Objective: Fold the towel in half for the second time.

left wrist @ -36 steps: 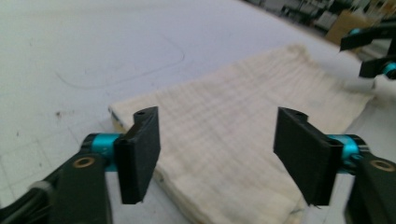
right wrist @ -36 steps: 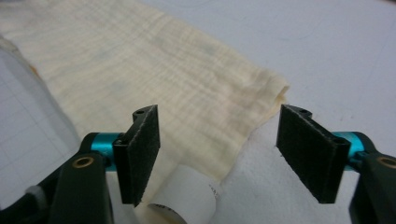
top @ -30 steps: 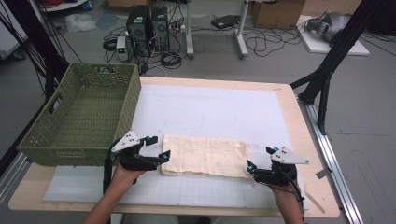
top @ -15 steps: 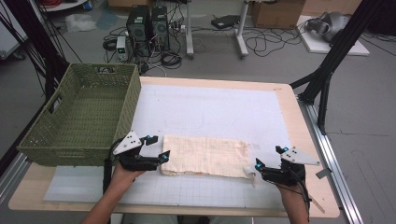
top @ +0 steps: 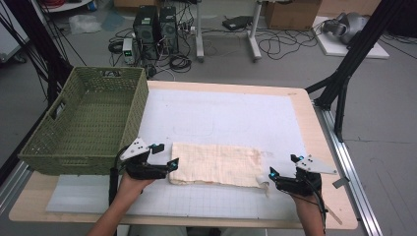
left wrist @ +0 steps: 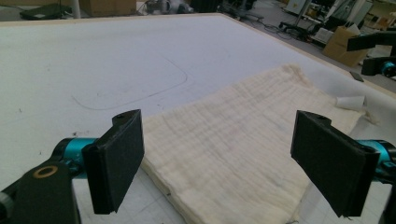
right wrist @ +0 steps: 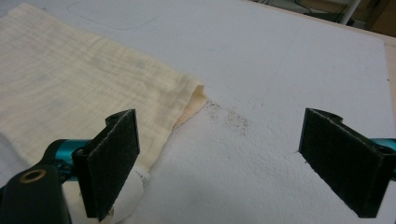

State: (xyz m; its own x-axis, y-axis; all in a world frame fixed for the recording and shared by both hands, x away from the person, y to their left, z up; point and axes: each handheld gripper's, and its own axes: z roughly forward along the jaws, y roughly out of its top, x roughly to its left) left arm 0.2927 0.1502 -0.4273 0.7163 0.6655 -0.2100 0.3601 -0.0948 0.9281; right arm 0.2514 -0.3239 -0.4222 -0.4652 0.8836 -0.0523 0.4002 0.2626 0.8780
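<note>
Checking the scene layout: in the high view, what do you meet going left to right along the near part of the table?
Green wicker basket → left tongs, open → folded cream cloth → right tongs, open.

cream cloth [top: 216, 163], green woven basket [top: 83, 123]

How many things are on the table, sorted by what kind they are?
Green wicker basket: 1
Cream folded cloth: 1
White mat: 1
Hand-held tools: 2, the left tool and the right tool, both open at the cloth's ends
Total: 5
</note>
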